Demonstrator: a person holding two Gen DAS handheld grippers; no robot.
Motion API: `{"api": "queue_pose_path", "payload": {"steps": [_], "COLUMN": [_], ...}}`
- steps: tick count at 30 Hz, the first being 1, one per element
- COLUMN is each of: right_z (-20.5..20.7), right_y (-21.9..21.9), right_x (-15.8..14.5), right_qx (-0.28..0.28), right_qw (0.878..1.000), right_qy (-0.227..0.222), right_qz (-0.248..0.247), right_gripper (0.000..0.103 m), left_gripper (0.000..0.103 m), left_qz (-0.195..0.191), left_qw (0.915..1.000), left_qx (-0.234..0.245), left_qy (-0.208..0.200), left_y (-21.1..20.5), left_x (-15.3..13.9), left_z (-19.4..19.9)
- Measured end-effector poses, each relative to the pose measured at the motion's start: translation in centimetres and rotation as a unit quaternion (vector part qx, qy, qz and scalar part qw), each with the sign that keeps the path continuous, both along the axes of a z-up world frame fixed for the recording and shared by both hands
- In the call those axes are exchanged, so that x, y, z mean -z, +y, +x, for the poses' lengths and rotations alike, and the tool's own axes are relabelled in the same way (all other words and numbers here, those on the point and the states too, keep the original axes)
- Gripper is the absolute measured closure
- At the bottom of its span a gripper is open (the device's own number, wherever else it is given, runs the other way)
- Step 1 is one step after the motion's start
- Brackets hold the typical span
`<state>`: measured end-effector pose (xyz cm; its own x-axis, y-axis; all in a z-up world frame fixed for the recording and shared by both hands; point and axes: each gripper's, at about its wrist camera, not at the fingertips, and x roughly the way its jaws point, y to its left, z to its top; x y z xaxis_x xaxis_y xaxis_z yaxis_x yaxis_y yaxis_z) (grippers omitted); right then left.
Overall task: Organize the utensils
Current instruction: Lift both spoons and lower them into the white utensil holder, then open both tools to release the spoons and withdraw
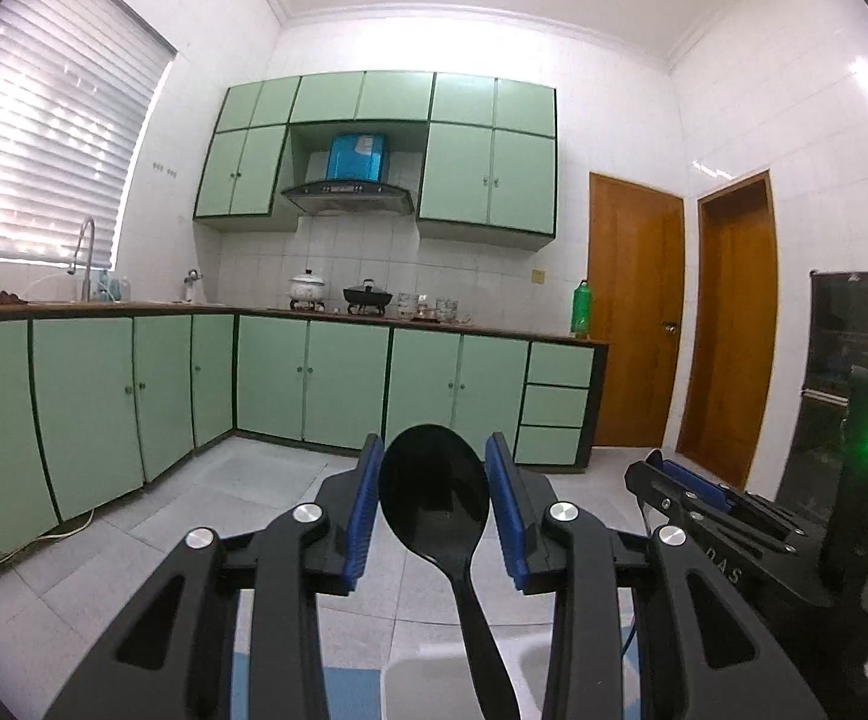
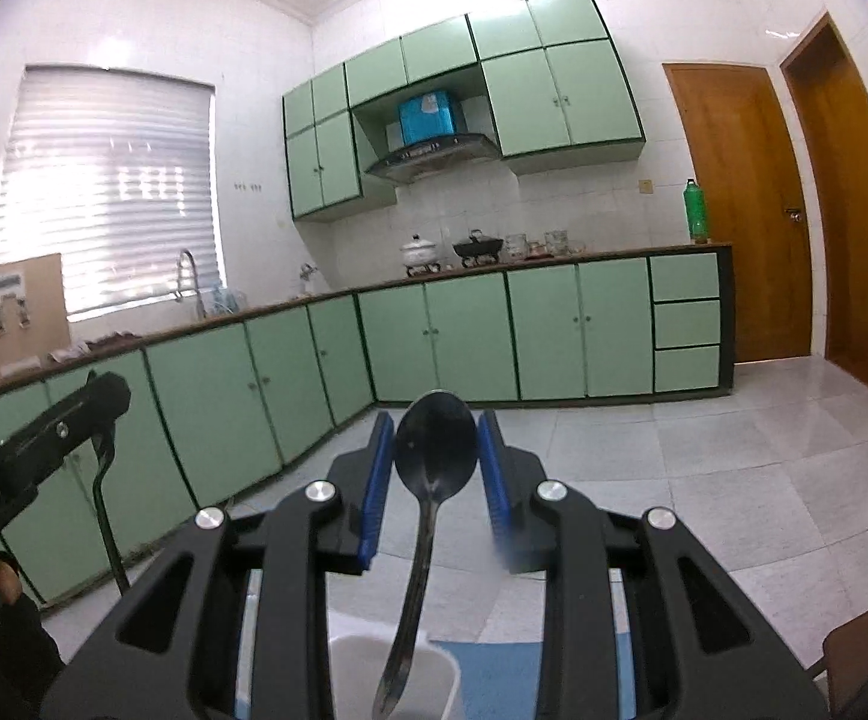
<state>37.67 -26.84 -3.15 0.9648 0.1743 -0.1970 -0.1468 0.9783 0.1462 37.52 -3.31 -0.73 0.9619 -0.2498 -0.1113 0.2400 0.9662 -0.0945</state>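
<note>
Glossy black plastic spoon (image 1: 434, 489) and polished steel spoon (image 2: 436, 450), both oval-bowled.

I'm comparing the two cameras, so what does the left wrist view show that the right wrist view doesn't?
Only the left wrist view: a glossy black plastic spoon clamped in the left tool, plus a dark glass-fronted cabinet. Only the right wrist view: a shiny metal spoon clamped in the right tool, a brown cardboard box, and a white plastic container below. Both share the pale green kitchen cabinets, orange wooden doors and a green bottle.
</note>
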Motion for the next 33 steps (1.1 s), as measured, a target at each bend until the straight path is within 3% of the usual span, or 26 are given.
{"api": "queue_pose_path", "payload": {"steps": [4, 7, 10, 14, 18, 20, 22, 26, 31, 33], "right_z": [2.2, 2.0, 1.3, -0.1, -2.8, -4.6, -6.7, -11.8, -17.9, -19.9], "right_y": [0.3, 0.2, 0.4, 0.4, 0.1, -0.3, -0.6, -0.5, 1.2, 2.3], "right_x": [1.8, 3.2, 3.9, 3.8, 3.9, 4.3, 5.0, 7.6, 11.2, 12.2], "right_qx": [0.001, -0.014, -0.021, -0.021, -0.014, -0.010, -0.006, -0.003, -0.007, -0.009], "right_qw": [1.000, 0.999, 0.998, 0.998, 0.996, 0.995, 0.992, 0.984, 0.968, 0.963], "right_qy": [0.030, 0.048, 0.053, 0.065, 0.086, 0.102, 0.124, 0.177, 0.251, 0.268], "right_qz": [-0.008, -0.006, -0.005, -0.002, -0.001, -0.002, -0.004, -0.002, -0.005, -0.017], "right_gripper": [0.076, 0.075, 0.071, 0.057, 0.036, 0.027, 0.020, 0.015, 0.015, 0.015], "left_gripper": [0.068, 0.067, 0.059, 0.057, 0.044, 0.041, 0.031, 0.022, 0.020, 0.019], "left_qz": [0.004, 0.006, 0.007, 0.012, 0.016, 0.026, 0.029, 0.042, 0.052, 0.049], "left_qw": [0.9989, 0.9974, 0.9966, 0.9961, 0.9951, 0.9923, 0.9897, 0.9763, 0.9441, 0.9343], "left_qx": [0.000, 0.000, -0.003, -0.001, -0.006, -0.011, -0.010, -0.016, -0.029, -0.028], "left_qy": [0.047, 0.072, 0.082, 0.088, 0.097, 0.121, 0.140, 0.211, 0.324, 0.352], "left_y": [-0.4, -0.4, -0.2, -0.1, 0.5, 0.9, 1.5, 2.7, 4.2, 4.7], "left_x": [3.0, 4.7, 5.6, 5.9, 5.9, 6.4, 7.2, 10.9, 16.1, 17.4], "left_z": [3.3, 3.7, 3.4, 2.1, -0.6, -2.3, -4.1, -9.0, -13.7, -15.1]}}
